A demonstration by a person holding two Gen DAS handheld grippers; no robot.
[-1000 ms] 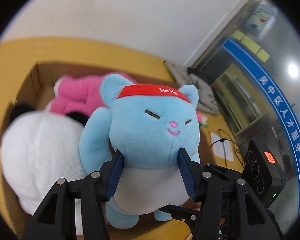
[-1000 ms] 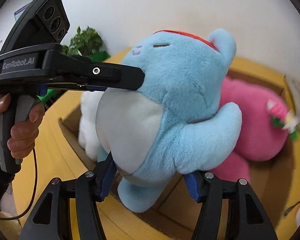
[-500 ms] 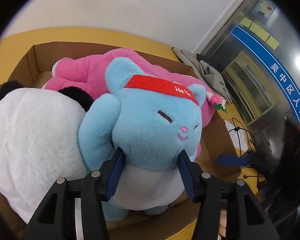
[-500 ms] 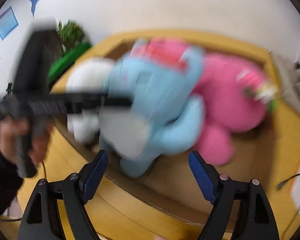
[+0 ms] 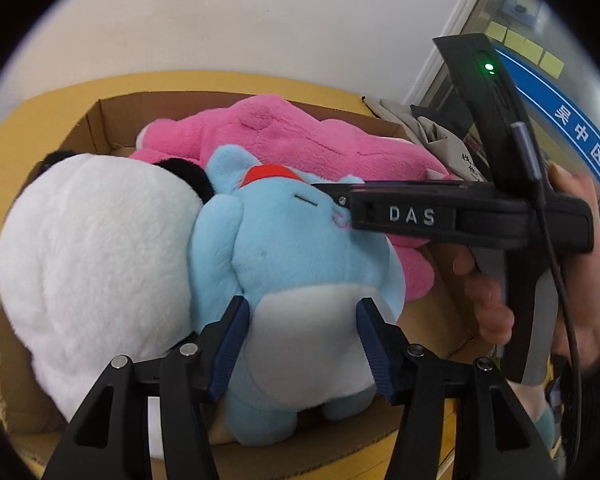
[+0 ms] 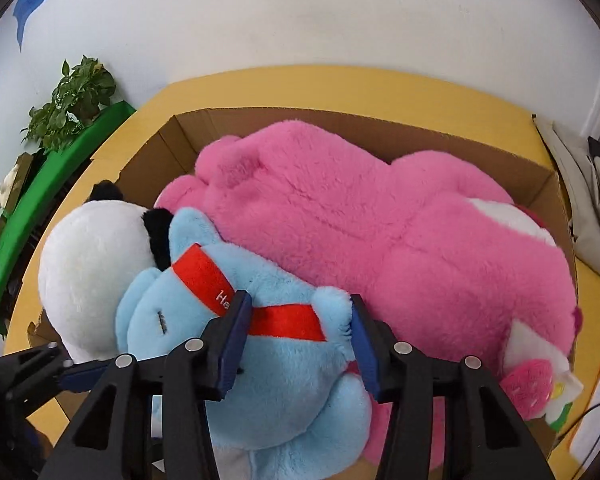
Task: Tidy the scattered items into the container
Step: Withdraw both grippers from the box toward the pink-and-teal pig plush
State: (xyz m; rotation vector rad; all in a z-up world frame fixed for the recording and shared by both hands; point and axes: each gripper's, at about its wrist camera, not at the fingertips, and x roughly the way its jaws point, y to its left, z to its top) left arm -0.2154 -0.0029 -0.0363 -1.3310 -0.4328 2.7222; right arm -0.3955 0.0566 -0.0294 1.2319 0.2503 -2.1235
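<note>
A light blue plush cat with a red headband (image 5: 296, 252) (image 6: 284, 384) lies in the cardboard box (image 5: 100, 120) (image 6: 236, 120), between a white panda plush (image 5: 96, 260) (image 6: 88, 272) and a big pink plush (image 5: 284, 140) (image 6: 380, 224). My left gripper (image 5: 300, 332) is shut on the blue cat's white belly at the box's near edge. My right gripper (image 6: 296, 336) presses down on the cat's head, its blue pads squeezing the fur at the headband; it also shows from the side in the left wrist view (image 5: 332, 196).
The box stands on a yellow table (image 6: 340, 84) against a white wall. A green stand with a potted plant (image 6: 72, 96) is at the left. Grey cloth bags (image 6: 588, 184) lie at the right, with paper and a cable (image 6: 592, 412) near them.
My left gripper has lowered the blue cat into the box beside the panda. My right gripper let go of its lower body, swung over, and closed on its head.
</note>
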